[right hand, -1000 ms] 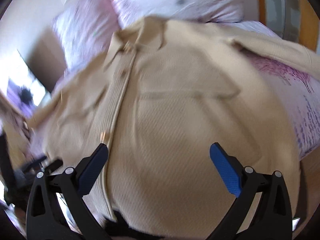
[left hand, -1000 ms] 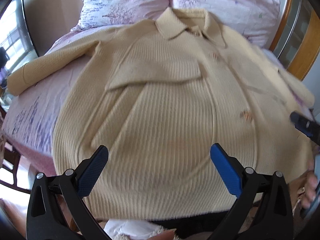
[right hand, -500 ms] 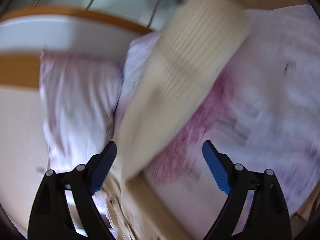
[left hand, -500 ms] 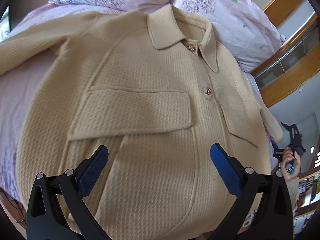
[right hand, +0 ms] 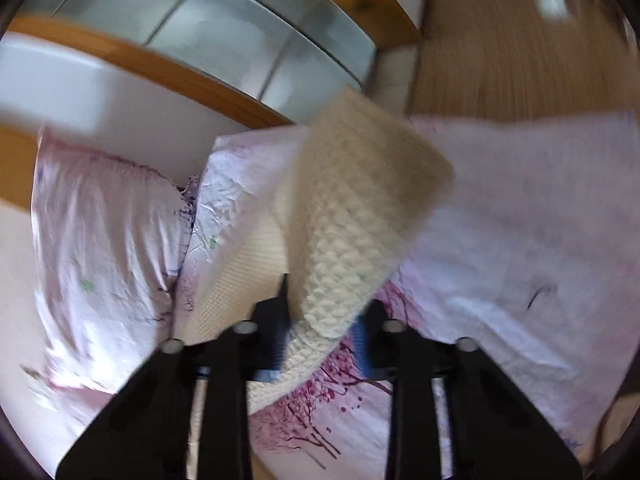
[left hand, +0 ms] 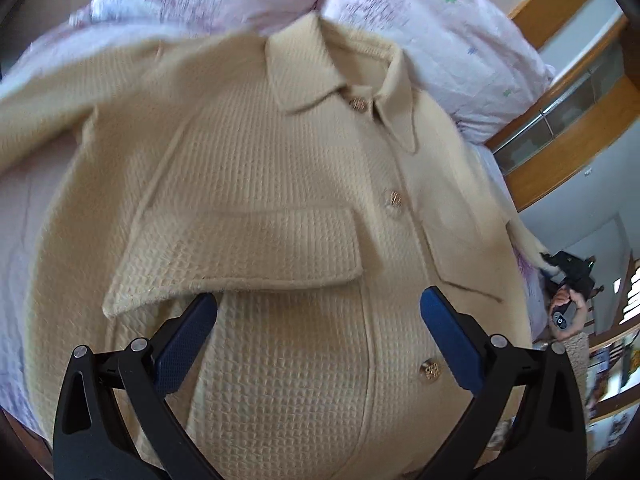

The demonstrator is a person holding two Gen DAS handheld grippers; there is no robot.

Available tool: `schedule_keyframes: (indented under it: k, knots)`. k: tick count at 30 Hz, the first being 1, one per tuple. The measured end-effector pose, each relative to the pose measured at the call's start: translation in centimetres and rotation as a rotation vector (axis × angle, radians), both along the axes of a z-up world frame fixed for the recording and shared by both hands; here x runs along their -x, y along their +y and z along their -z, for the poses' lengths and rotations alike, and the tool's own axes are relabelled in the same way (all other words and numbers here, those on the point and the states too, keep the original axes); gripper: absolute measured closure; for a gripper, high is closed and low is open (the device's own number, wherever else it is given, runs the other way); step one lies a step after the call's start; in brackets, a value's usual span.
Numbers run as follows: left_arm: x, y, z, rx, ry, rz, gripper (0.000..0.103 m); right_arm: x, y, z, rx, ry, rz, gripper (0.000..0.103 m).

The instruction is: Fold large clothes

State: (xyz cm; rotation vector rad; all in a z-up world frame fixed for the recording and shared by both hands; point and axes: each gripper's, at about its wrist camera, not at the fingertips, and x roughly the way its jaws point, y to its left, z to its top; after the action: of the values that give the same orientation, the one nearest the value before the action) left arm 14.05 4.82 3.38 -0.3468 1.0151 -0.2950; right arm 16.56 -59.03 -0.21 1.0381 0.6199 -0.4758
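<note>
A cream waffle-knit jacket (left hand: 280, 208) was seen spread front-up directly ahead of and beneath the left gripper (left hand: 318, 332), filling most of that view. Its collar (left hand: 320, 68) lay at the far end, away from the gripper, touching 2 pale floral pillows (left hand: 420, 20) beyond it. A flapped chest pocket (left hand: 244, 248) sat just ahead of the left-hand pad, whose tip was tucked under the flap's lower edge. 3 gold buttons (one at the collar, one mid-chest (left hand: 395, 199), one low) ran down the placket, the lowest (left hand: 430, 370) lying just inside the right-hand pad. The left gripper's jaws were held wide apart above the cloth, with nothing clamped between them.

Far off to that gripper's right, past the edge of the jacket, a hand (left hand: 570, 304) was visible around a dark handle, with the end of a sleeve stretched toward it.

In the right wrist view, the right gripper (right hand: 322, 340) was closing on the jacket's sleeve (right hand: 352, 216), and the knit cuff was wedged between the 2 blue pads, which were seen pressing its sides. The sleeve rose forward and up from the jaws, away from the gripper. Under and to the right of the gripper lay a pink bedsheet (right hand: 520, 240) printed with purple branches. Ahead on the left, the pillows rested against a wooden headboard (right hand: 160, 64), and wooden flooring (right hand: 500, 40) was visible ahead on the right (the picture was blurred).
</note>
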Motion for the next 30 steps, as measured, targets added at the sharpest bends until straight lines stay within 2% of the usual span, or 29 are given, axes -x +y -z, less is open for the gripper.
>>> schedule_keyframes:
  k: [3,8,12,14,16,19,21,23,27,30]
  knots:
    - [0.3,0.1,-1.2,-0.042,-0.076,-0.020,0.001,-0.6,2.4,-4.2,0.196,-0.014,-0.015,0.084]
    - [0.3,0.7,-1.9,-0.049,-0.118,-0.016,0.001,-1.6,7.6,-11.5,0.482,-0.097,-0.077,0.085]
    - [0.1,1.3,-2.7,-0.040,-0.151,-0.024,0.001,-2.1,15.5,-17.1,0.686,-0.235,-0.236,0.085]
    - [0.2,1.9,-3.3,-0.031,-0.184,-0.045,0.001,-1.9,18.8,-18.8,0.746,-0.299,-0.322,0.085]
    - [0.6,2.6,-3.7,-0.018,-0.228,-0.082,0.001,-2.0,23.7,-20.0,0.797,-0.376,-0.461,0.085]
    - [1.1,3.7,-4.4,0.008,-0.297,-0.133,0.001,-2.8,30.1,-19.6,0.822,-0.425,-0.662,0.085]
    - [1.2,4.5,-4.8,0.021,-0.311,-0.142,0.001,-4.4,34.3,-18.0,0.813,-0.406,-0.795,0.085]
    - [1.2,5.2,-5.1,0.028,-0.310,-0.155,0.001,-5.5,37.6,-15.6,0.803,-0.366,-0.900,0.085]
    - [0.7,6.2,-5.2,0.052,-0.298,-0.160,0.001,-8.0,43.2,-11.2,0.753,-0.254,-1.034,0.085]
    - [0.5,6.3,-5.1,0.054,-0.304,-0.151,0.001,-9.2,46.6,-8.2,0.745,-0.154,-1.086,0.085]
